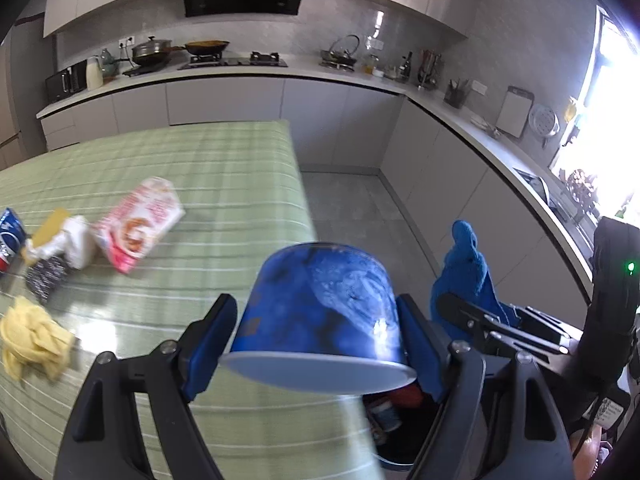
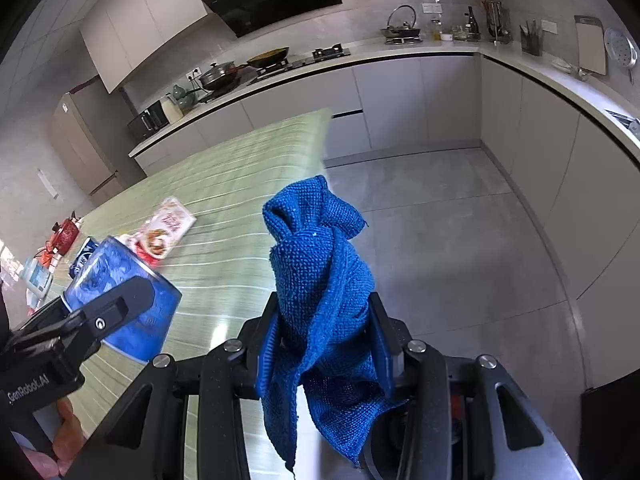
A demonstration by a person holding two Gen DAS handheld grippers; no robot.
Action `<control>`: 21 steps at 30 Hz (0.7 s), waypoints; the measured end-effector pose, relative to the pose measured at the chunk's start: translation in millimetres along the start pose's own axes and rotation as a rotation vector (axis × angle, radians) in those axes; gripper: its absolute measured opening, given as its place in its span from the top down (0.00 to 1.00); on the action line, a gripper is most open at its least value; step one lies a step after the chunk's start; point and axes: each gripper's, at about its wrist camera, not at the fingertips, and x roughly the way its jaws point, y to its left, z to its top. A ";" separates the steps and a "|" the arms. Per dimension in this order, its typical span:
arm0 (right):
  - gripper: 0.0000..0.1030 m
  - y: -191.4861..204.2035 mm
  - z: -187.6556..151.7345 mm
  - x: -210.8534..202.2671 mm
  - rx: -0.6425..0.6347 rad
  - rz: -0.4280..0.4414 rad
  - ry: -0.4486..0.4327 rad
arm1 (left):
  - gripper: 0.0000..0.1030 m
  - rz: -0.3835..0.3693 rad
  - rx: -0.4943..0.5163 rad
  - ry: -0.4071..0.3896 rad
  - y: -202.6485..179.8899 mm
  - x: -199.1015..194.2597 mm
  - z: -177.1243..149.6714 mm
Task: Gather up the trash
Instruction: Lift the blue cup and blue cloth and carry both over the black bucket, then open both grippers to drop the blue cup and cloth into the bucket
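The green striped table fills the left wrist view from nine to six o'clock. At its centre the left gripper has its fingers pinching a blue paper cup, mouth toward the camera. At three o'clock the right gripper pinches a bunched blue cloth. A pink snack packet lies at nine o'clock, a crumpled yellow wad below it.
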 end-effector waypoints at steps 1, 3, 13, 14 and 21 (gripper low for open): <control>0.59 -7.8 0.4 -2.6 0.001 -0.004 0.000 | 0.21 -0.004 0.001 0.003 -6.5 2.9 -0.6; 0.59 -29.4 -2.6 -8.1 0.005 -0.018 0.001 | 0.21 -0.014 0.011 0.016 -24.5 9.9 -4.2; 0.59 -112.9 -53.9 -16.8 0.041 -0.056 0.082 | 0.21 -0.036 0.037 0.116 -90.0 40.9 -42.3; 0.59 -121.2 -59.8 -17.5 0.045 -0.060 0.095 | 0.21 -0.033 0.040 0.127 -94.4 44.2 -47.4; 0.59 -150.0 -92.9 -23.2 0.098 -0.088 0.129 | 0.21 -0.028 0.113 0.196 -118.4 60.5 -75.8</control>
